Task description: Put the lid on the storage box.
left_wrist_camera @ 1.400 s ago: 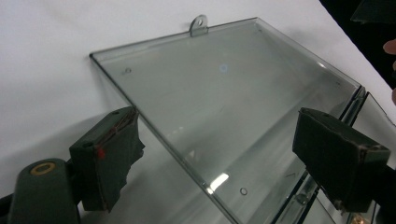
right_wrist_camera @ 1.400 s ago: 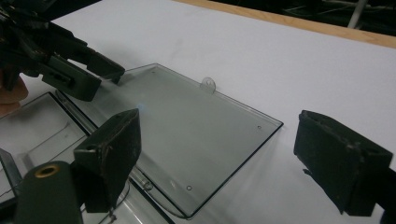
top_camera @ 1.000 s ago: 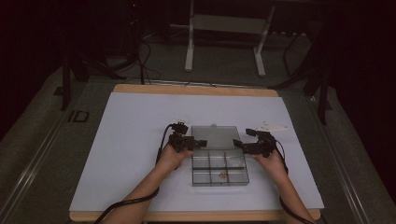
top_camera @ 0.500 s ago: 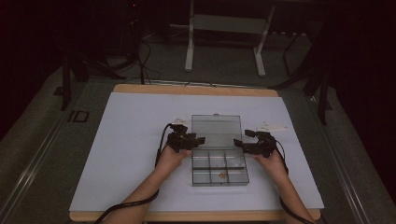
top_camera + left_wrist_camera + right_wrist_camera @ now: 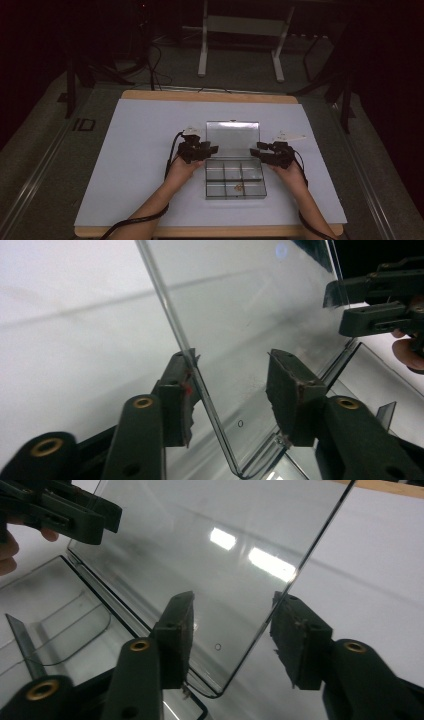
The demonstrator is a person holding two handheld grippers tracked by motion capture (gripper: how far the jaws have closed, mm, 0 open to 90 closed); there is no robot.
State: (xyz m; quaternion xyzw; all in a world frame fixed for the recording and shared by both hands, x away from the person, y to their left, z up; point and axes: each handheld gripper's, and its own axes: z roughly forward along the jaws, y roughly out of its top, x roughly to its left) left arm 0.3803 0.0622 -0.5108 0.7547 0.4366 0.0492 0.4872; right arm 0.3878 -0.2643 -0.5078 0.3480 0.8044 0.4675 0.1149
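With the clear compartment box (image 5: 235, 176) lying open mid-surface, both grippers, left (image 5: 209, 148) and right (image 5: 256, 148), had just been closing their still-parted fingers astride the raised lid's (image 5: 233, 134) side edges, probably to swing it shut next.

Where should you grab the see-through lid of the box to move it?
Probably by its two side edges, one gripper from each side. The lid stands open and thin, so the left gripper and right gripper can each straddle an edge near the hinge.
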